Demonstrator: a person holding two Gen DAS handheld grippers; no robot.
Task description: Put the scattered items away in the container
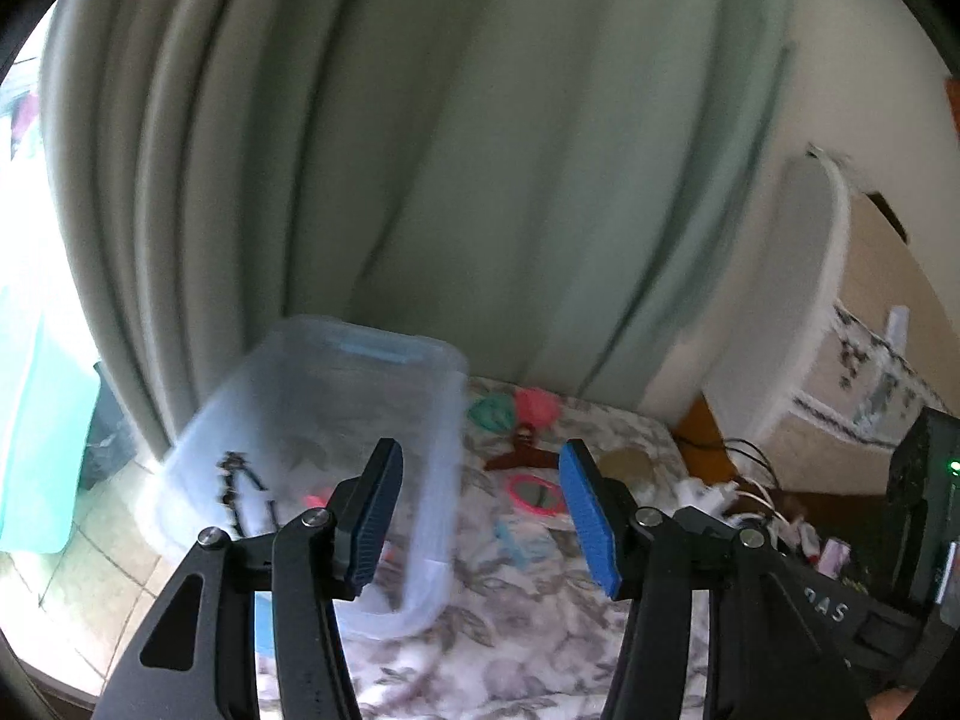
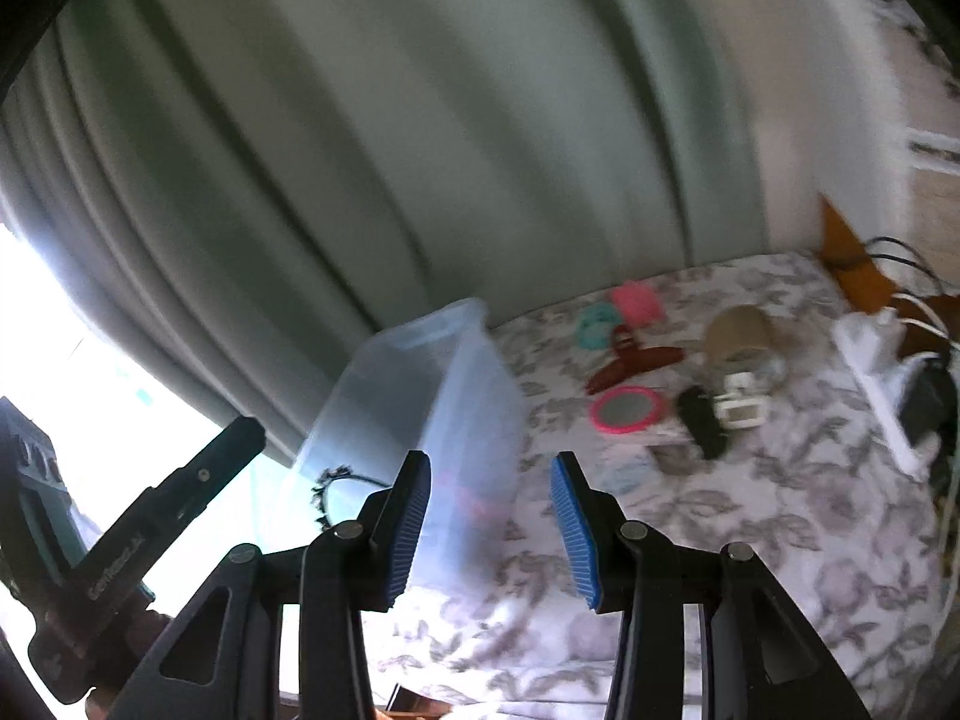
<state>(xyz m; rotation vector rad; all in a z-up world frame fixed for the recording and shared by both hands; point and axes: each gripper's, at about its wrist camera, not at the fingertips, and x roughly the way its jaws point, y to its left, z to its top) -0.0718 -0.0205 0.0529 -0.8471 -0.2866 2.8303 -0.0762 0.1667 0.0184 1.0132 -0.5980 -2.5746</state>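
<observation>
Blue-padded fingers of the left gripper (image 1: 480, 516) stand spread wide with nothing between them, above a floral bedspread (image 1: 480, 648). Just ahead and to the left of its left finger sits the clear plastic container (image 1: 420, 540), its near corner showing in the gap between the pads. Inside the bin, left of the left finger, lies a dark beaded headband (image 1: 237, 489), with something pink-red beside it, too blurred to name. Ahead of the gap, beyond the bin's right wall, a round pink mirror (image 1: 534, 495) rests on the spread; farther ahead lie a dark red hanger (image 1: 522, 456), a teal scrunchie (image 1: 489, 414) and a pink one (image 1: 537, 405), close together near the green curtain (image 1: 450, 150). A pale blue item (image 1: 519, 543) sits just inside the right finger.

From the right wrist, the right gripper (image 2: 491, 531) is likewise parted and empty. The container is ahead and left of it, its right wall crossing the gap between the pads, the headband visible left of the left finger. Ahead and right of the right finger are the pink mirror, a black comb-like item (image 2: 702, 429) and a small white object (image 2: 744, 408), near one another. Farther ahead sit the hanger, both scrunchies and a tan object (image 2: 735, 330). Far left, the other gripper's black frame juts into view.
</observation>
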